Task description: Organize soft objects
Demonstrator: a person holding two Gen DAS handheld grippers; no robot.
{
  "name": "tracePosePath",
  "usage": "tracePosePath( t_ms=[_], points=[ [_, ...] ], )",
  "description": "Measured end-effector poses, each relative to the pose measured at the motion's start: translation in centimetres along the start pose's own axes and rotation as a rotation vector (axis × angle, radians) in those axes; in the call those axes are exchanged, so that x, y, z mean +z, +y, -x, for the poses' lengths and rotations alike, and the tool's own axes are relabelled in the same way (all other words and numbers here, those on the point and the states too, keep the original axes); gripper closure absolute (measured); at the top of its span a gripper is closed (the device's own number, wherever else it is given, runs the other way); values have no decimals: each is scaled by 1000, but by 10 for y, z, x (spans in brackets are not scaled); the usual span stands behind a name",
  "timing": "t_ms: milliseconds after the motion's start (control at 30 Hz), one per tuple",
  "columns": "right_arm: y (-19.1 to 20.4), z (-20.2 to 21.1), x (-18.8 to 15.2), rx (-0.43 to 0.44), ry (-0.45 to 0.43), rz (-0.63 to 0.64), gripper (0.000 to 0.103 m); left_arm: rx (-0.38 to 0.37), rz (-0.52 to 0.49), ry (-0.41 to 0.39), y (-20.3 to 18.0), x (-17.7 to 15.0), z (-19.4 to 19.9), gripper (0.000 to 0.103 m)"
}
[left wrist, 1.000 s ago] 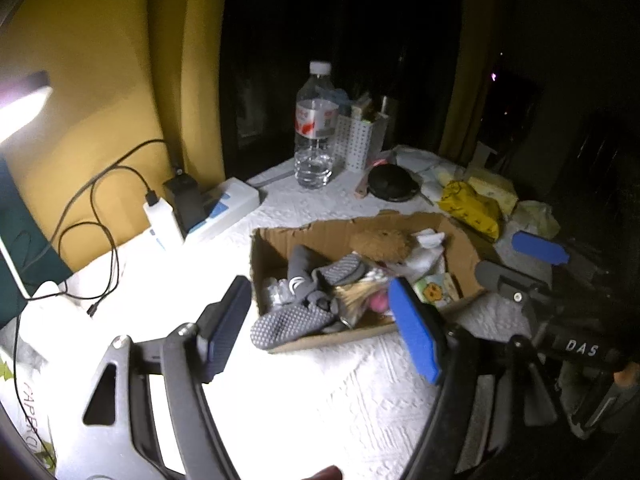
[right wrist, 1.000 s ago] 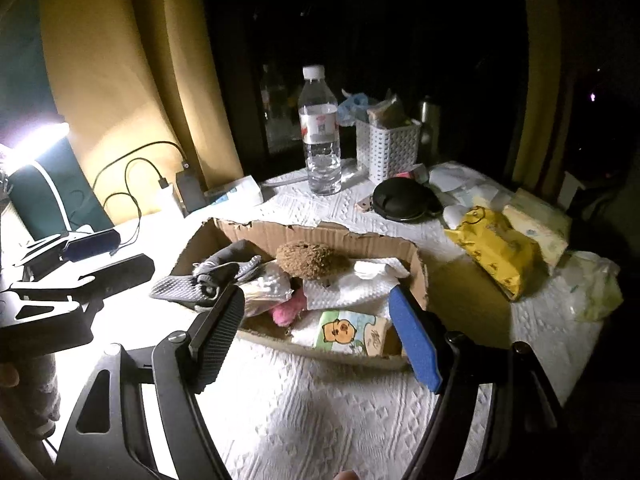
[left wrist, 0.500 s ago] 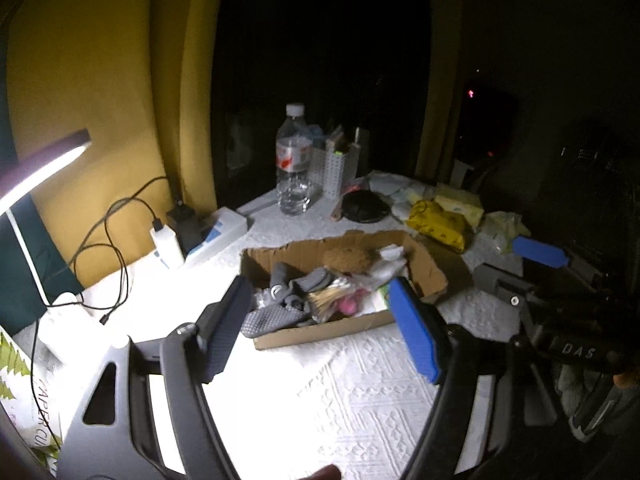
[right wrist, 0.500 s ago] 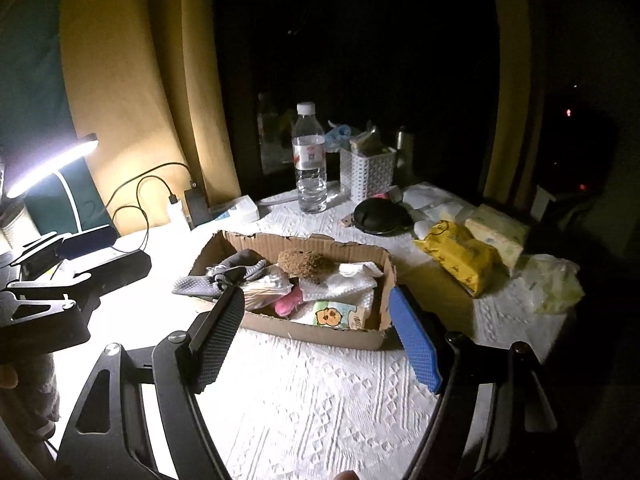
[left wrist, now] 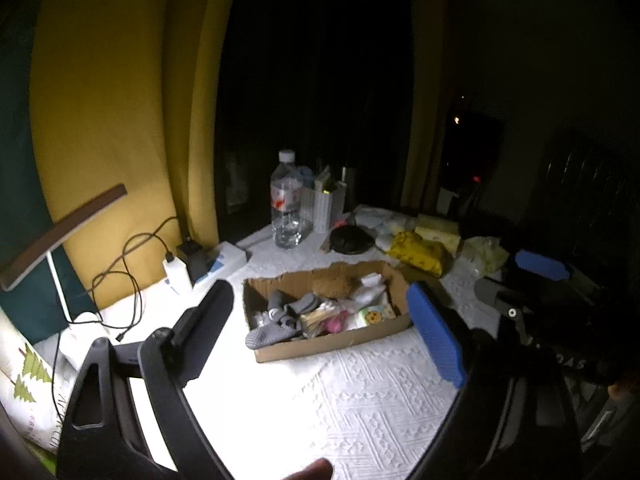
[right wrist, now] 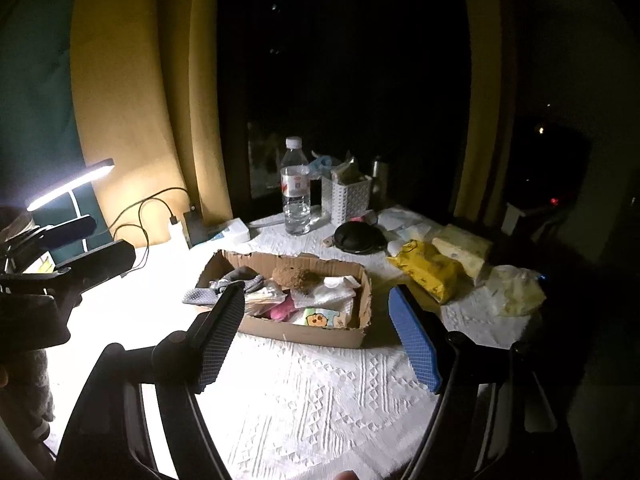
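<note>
Left gripper (left wrist: 326, 334): jaws opening, nothing between them. Right gripper (right wrist: 316, 334): jaws apart, empty. Both hover short of the cardboard box (right wrist: 304, 334), apparently clearing it. Soft objects (right wrist: 320, 294) lie packed inside the box, a grey sock (left wrist: 266, 334) overhanging its near wall.

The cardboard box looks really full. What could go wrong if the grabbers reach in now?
The grey sock already hangs over the cardboard box rim, so a nudge might tip it out. The things inside lie piled together, so a grab might lift two at once. The water bottle stands close behind and could be knocked.
</note>
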State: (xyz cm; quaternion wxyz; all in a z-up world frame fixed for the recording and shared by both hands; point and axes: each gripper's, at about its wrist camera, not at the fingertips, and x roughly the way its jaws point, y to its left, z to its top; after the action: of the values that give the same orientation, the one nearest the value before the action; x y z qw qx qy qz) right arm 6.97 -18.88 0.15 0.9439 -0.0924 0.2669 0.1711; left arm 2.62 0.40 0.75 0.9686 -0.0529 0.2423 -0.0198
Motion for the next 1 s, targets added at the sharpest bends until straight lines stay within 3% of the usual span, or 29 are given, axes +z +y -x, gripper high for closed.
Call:
tracePosePath(
  t_ms=[567,1000],
  points=[
    [7,66,-4,-77,-90,-26,25,-56,-53,-61,-15,6,44,12],
    [4,84,-5,-96,-109,-42,25,-57,-74,-81,-19,6,58,11]
  ],
)
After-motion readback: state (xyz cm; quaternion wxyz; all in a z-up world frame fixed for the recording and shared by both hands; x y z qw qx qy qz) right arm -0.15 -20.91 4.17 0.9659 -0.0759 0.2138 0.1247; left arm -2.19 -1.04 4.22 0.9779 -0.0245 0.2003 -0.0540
